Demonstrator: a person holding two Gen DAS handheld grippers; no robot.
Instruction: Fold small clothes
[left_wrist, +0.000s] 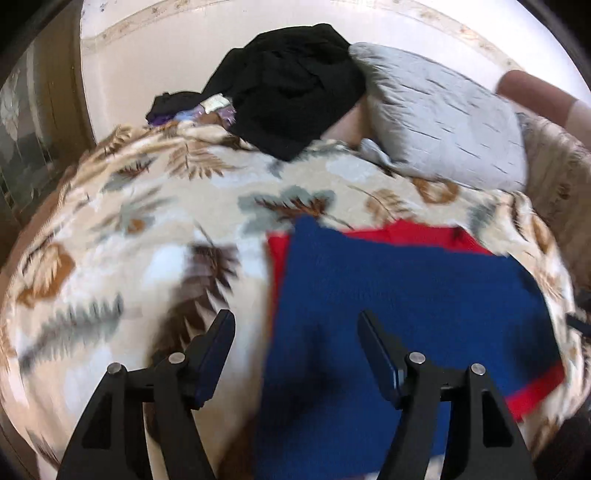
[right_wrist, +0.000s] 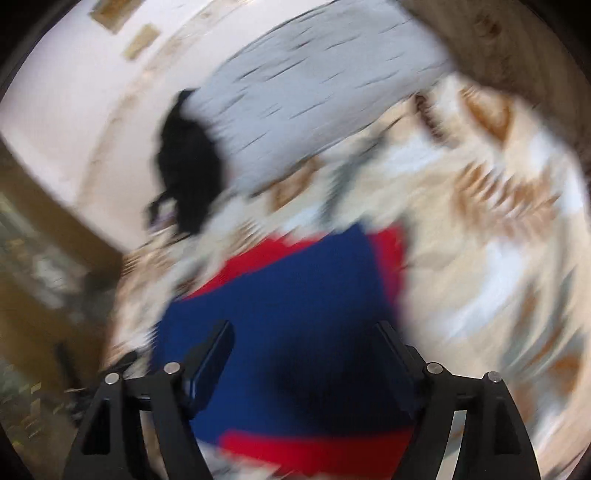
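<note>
A blue garment with red edges lies flat on the leaf-patterned blanket. My left gripper is open and empty, hovering over the garment's left edge. In the right wrist view, which is motion-blurred, the same blue and red garment lies below my right gripper, which is open and empty above its middle. A heap of black clothes sits at the far side of the bed and also shows in the right wrist view.
A grey pillow lies at the back right, beside the black heap. The pale wall stands behind the bed. A wooden cabinet is at the left. A person's arm shows at the far right.
</note>
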